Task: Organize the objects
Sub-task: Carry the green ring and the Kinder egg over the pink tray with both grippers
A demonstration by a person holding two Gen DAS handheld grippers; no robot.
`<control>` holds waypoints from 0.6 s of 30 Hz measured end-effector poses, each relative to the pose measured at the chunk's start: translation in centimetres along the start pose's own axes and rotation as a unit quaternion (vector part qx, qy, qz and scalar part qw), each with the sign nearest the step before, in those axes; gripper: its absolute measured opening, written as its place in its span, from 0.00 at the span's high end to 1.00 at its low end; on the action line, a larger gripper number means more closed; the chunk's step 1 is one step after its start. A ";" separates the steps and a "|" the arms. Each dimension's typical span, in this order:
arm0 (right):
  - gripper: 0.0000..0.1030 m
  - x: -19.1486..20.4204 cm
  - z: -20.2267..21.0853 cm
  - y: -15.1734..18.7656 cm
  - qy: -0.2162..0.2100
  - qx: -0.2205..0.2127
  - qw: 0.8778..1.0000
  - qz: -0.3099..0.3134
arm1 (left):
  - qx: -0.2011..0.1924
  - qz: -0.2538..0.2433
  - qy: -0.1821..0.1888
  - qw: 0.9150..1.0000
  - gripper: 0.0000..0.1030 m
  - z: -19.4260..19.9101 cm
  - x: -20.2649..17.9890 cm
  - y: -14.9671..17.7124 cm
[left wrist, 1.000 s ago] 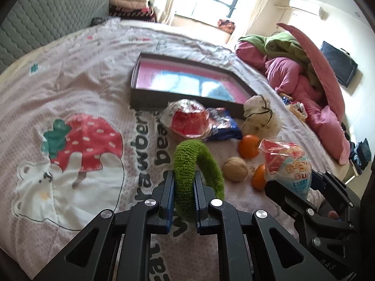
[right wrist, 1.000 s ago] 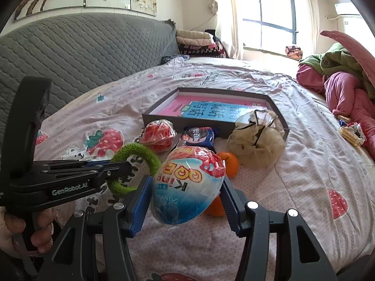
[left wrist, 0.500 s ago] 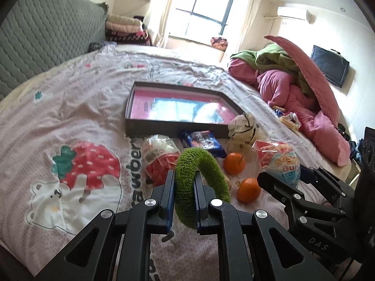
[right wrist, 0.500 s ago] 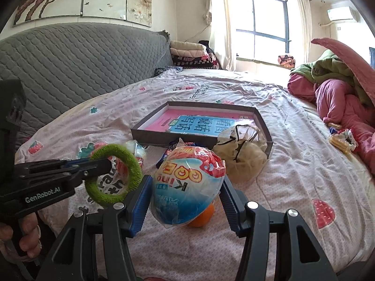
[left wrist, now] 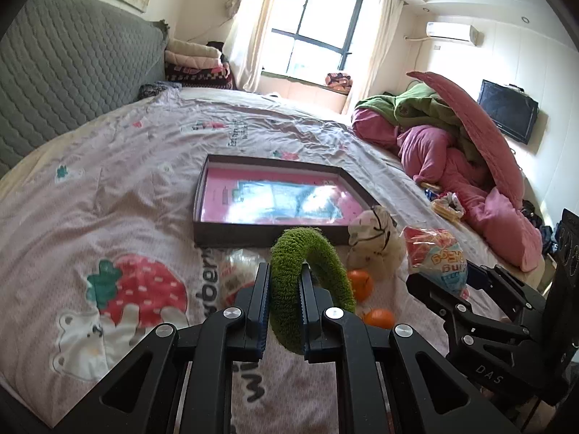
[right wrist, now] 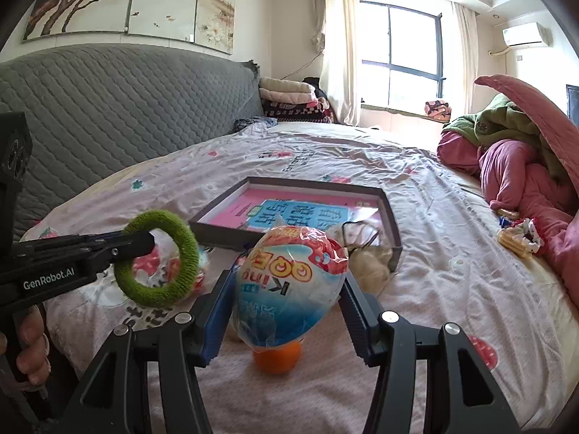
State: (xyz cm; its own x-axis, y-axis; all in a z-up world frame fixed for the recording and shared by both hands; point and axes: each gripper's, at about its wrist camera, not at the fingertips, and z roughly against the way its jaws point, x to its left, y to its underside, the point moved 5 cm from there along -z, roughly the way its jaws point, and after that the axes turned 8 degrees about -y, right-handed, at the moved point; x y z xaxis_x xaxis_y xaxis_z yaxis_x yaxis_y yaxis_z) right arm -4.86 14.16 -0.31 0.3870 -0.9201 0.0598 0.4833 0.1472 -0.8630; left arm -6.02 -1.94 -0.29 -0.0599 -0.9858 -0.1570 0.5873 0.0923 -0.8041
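Left wrist view: the left gripper (left wrist: 284,298) is clamped on the green ring (left wrist: 307,282), the right gripper (right wrist: 286,289) on the egg pack (right wrist: 287,285). Both loads hang clear of the bed, with the box (left wrist: 231,233) just ahead. Probably best to carry both over its rim before letting go.

Left gripper (left wrist: 284,311): matte black frame, angular links with triangular cut-outs, round silver screw heads at the pivots. Finger pads were blue, finely ribbed on the inner faces. White lettering "GenRobot.AI" ran along its side, seen from the right wrist view. A black boxy camera block sat at the back of the handle.

Right gripper (right wrist: 286,307): same black build, same silver screws, blue ribbed pads on the fingers (right wrist: 217,316). Pale letters "DAS" were printed on its flank in the left wrist view.

A bare hand (right wrist: 30,347) was wrapped round the left handle; no sleeve showed.
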 end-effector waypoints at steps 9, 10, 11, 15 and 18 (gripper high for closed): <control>0.45 -1.6 -0.1 -1.3 0.011 -0.012 1.000 0.008 | -0.008 -0.007 0.004 1.000 0.87 -1.4 -1.0 -2.6; 0.45 -1.8 -0.2 -1.5 0.013 -0.013 1.000 0.008 | -0.010 -0.008 0.006 1.000 0.87 -1.7 -1.2 -3.0; 0.45 -2.0 -0.3 -1.7 0.014 -0.014 1.000 0.009 | -0.012 -0.009 0.007 1.000 0.87 -1.8 -1.4 -3.3; 0.45 -2.5 -0.9 -2.1 0.018 -0.012 1.000 0.011 | -0.016 -0.016 0.015 1.000 0.87 -2.7 -2.0 -4.6; 0.45 -2.8 -1.4 -2.3 0.020 -0.009 1.000 0.013 | -0.017 -0.018 0.019 1.000 0.87 -3.4 -2.2 -5.3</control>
State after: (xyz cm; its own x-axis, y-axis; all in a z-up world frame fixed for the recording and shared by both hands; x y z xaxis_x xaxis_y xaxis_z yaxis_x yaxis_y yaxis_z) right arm -8.16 15.93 0.86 0.3671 -0.9300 0.0180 0.4599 0.1647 -0.8726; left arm -11.80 0.19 2.35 -0.1112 -0.9825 -0.1495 0.5562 0.0631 -0.8286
